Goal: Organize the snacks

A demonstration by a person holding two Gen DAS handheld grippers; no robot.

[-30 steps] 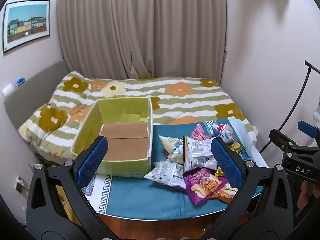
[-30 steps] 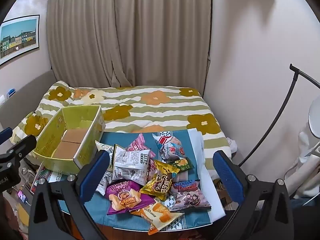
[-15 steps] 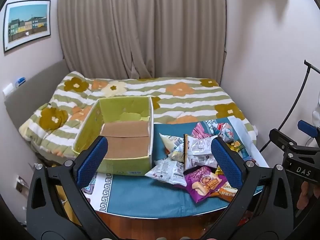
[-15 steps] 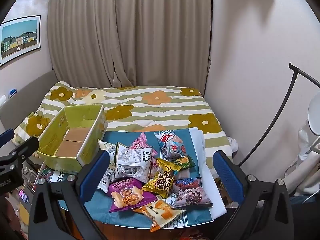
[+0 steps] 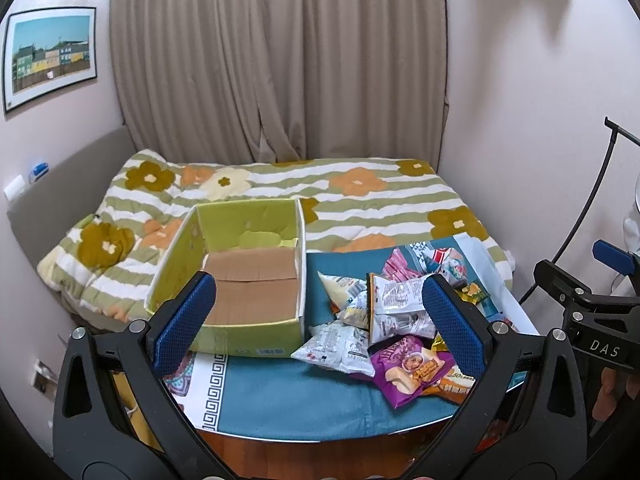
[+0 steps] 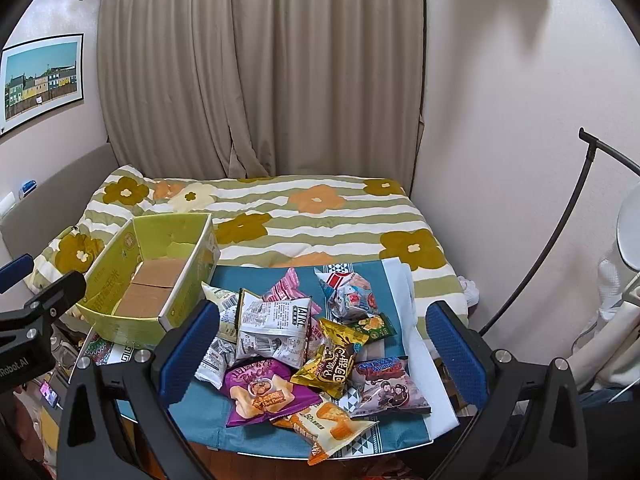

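A pile of snack bags lies on a table with a teal cloth (image 6: 208, 412): a purple bag (image 6: 264, 394), a white bag (image 6: 276, 330), a gold bag (image 6: 334, 362), an orange bag (image 6: 326, 426). An empty green cardboard box (image 5: 248, 276) stands to their left; it also shows in the right wrist view (image 6: 156, 276). My left gripper (image 5: 318, 322) is open and empty, held above the table's near edge between box and pile. My right gripper (image 6: 322, 354) is open and empty, held above the pile. The purple bag also shows in the left wrist view (image 5: 408, 368).
A bed with a flowered striped quilt (image 6: 320, 216) lies behind the table. Curtains (image 6: 260, 68) hang at the back. A black curved stand (image 6: 560, 232) is at the right, by the wall. Wooden floor (image 5: 320, 456) shows below the table edge.
Both grippers have drifted slightly closer to the table, so box and snacks sit a little lower and nearer in view. Nothing was taken hold of.
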